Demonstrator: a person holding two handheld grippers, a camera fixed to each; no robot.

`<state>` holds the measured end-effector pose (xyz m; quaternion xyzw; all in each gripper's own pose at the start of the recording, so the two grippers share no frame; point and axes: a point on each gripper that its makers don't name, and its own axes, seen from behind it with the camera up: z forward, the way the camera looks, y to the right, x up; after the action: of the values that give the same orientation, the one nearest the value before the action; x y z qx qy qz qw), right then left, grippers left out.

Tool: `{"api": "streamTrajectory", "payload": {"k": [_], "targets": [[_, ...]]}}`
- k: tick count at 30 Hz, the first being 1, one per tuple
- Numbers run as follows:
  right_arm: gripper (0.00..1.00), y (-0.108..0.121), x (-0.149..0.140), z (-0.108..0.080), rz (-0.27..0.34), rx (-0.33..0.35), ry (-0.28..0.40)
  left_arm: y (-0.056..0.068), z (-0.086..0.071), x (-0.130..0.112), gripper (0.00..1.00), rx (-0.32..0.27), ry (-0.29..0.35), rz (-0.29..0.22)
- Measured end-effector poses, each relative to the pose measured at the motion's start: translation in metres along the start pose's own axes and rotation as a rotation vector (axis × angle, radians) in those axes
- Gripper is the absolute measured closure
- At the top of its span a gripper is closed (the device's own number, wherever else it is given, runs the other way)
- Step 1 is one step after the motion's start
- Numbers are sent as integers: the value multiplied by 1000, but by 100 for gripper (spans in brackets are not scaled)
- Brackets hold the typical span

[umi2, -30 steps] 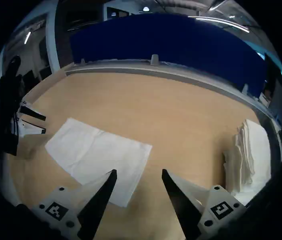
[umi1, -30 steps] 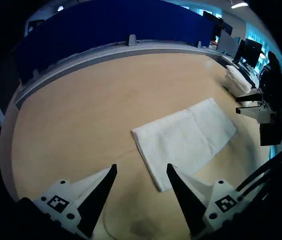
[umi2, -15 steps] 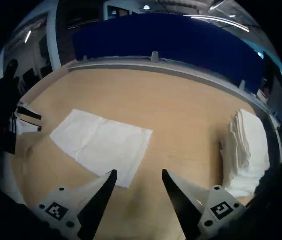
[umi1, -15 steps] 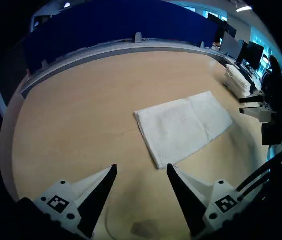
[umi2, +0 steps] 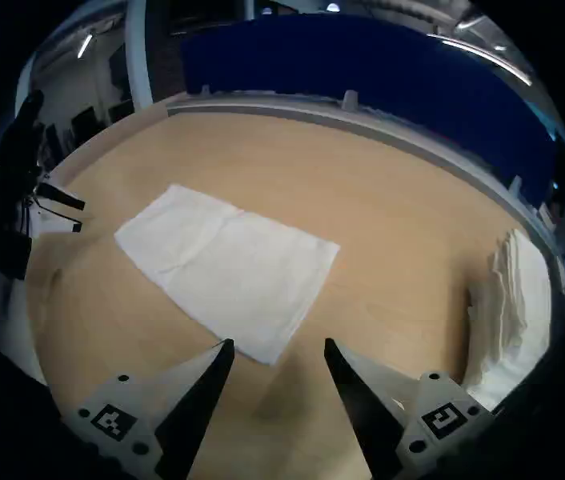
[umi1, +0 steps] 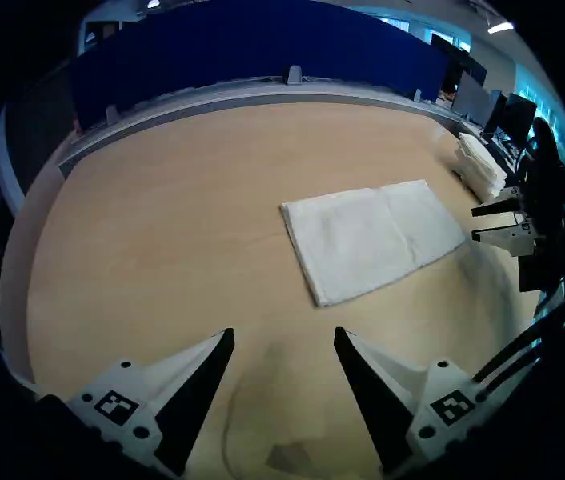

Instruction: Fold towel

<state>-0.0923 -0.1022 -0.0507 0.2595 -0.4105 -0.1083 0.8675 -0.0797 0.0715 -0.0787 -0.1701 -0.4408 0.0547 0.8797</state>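
Left gripper [umi1: 282, 330] and right gripper [umi2: 278, 341] gape, seemingly clear of towel [umi1: 374, 238].

Towel pile [umi2: 518, 312] — half past the edge

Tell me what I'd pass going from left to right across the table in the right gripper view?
left gripper → towel lying flat → stack of folded towels

The left gripper [umi1: 282, 340] has white, seemingly black-padded fingers [umi1: 194, 384] bearing square markers [umi1: 116, 406].
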Motion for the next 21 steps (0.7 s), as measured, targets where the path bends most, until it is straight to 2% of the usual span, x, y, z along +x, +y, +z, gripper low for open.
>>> {"api": "streamTrajectory", "payload": {"k": [7, 15, 21], "targets": [[16, -10, -10, 5, -57, 47, -36, 0, -13, -13, 8, 11, -4, -48], [40, -12, -19, 13, -29, 71, -57, 0, -21, -23, 8, 18, -6, -83], [54, -17, -28, 15, -56, 81, -74, 2, -26, -24, 8, 14, -3, -96]]}}
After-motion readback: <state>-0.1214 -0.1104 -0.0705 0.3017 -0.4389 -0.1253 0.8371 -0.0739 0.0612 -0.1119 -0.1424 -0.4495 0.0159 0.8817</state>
